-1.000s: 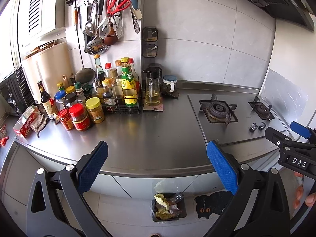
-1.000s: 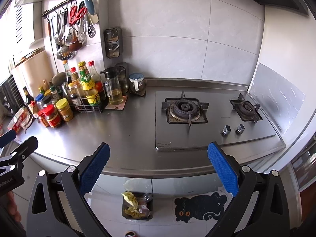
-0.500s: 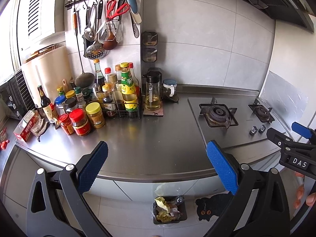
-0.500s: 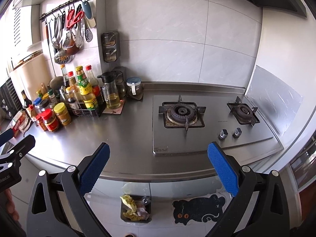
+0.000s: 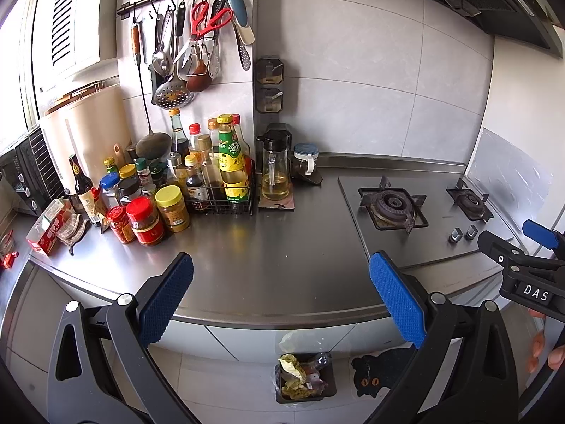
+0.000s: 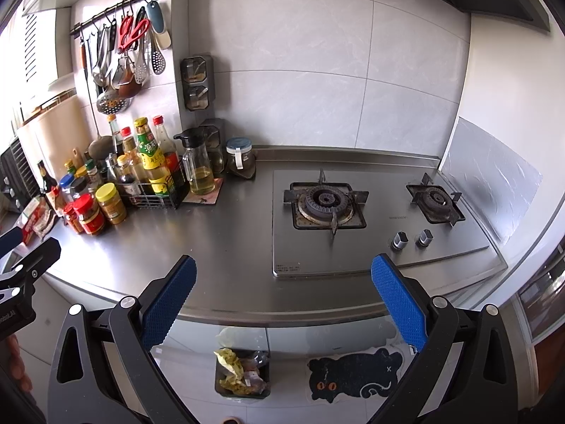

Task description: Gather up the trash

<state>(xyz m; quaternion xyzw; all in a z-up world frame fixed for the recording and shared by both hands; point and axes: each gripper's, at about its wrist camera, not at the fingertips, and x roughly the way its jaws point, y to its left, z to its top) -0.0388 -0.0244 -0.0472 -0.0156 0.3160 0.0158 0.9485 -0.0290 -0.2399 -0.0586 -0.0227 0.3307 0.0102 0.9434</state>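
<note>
A small black trash bin [image 5: 305,376] stands on the floor below the counter edge, filled with yellow-green wrappers and other scraps; it also shows in the right wrist view [image 6: 242,372]. My left gripper [image 5: 280,300] is open and empty, held in front of the steel counter [image 5: 268,247]. My right gripper [image 6: 282,300] is open and empty too, level with the counter's front edge. The right gripper also shows at the right of the left wrist view [image 5: 529,268], and the left gripper at the left of the right wrist view [image 6: 21,265].
Many sauce bottles and jars [image 5: 176,183] crowd the counter's back left, with an oil jug [image 5: 273,169] and hanging utensils [image 5: 190,42]. A two-burner gas hob [image 6: 356,208] fills the right. A red box [image 5: 49,231] lies far left. A black cat mat [image 6: 353,374] is on the floor.
Both views have pulled back and risen slightly; the counter sits a little lower and farther in frame. Both grippers stay open and empty.
</note>
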